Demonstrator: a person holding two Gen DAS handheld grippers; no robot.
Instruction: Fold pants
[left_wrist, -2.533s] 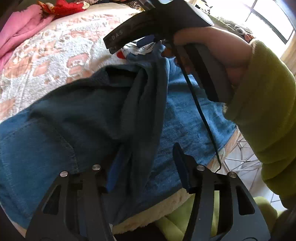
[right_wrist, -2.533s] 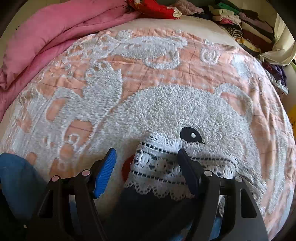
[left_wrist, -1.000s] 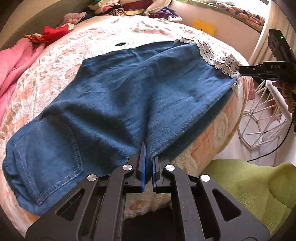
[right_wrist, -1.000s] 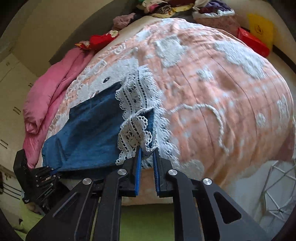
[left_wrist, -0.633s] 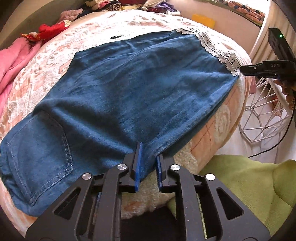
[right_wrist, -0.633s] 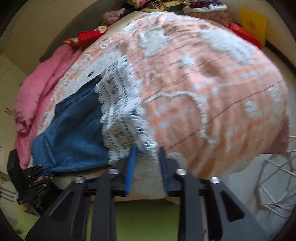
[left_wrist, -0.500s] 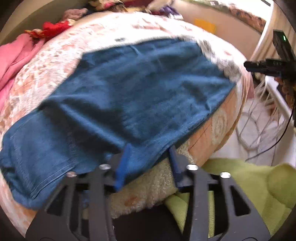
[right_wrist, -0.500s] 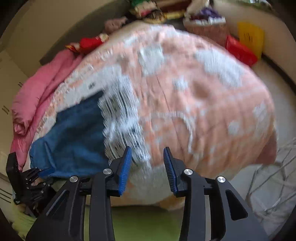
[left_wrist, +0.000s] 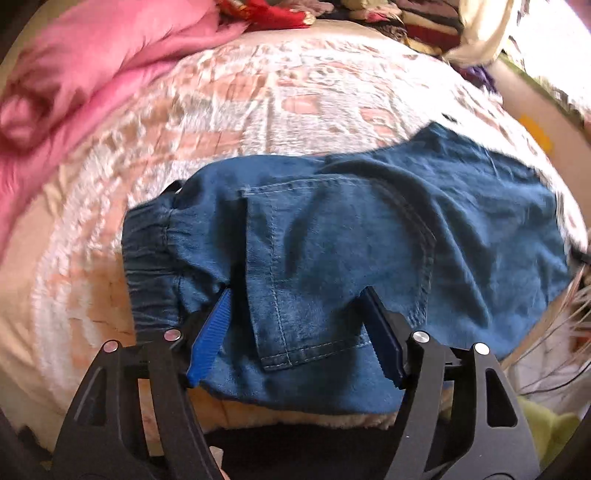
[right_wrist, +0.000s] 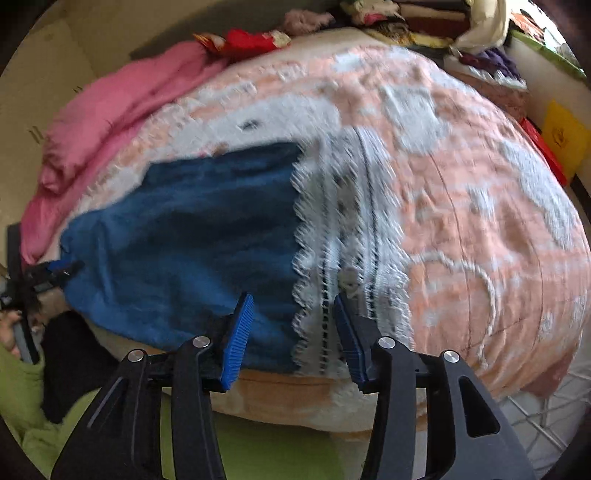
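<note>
Blue denim pants (left_wrist: 369, 236) lie flat on the bed, folded lengthwise, legs running to the right. The left wrist view shows the elastic waistband (left_wrist: 147, 251) and a back pocket (left_wrist: 332, 266). My left gripper (left_wrist: 295, 332) is open and empty, its jaws either side of the pocket at the near edge. In the right wrist view the pants (right_wrist: 192, 236) end in a white lace hem (right_wrist: 340, 258). My right gripper (right_wrist: 291, 332) is open and empty over that hem at the bed's near edge. The left gripper (right_wrist: 48, 277) shows at far left.
The bed has a peach and white fleece blanket (right_wrist: 461, 184). A pink duvet (left_wrist: 74, 74) lies at the back left. Piled clothes (right_wrist: 406, 18) sit along the far side. A white wire basket (right_wrist: 546, 424) stands on the floor at the right. Green sleeve (right_wrist: 22, 387) is at lower left.
Both grippers let go of the pants and opened. The left one swung left to the waistband and pocket end. The right one came in over the lace hem.
</note>
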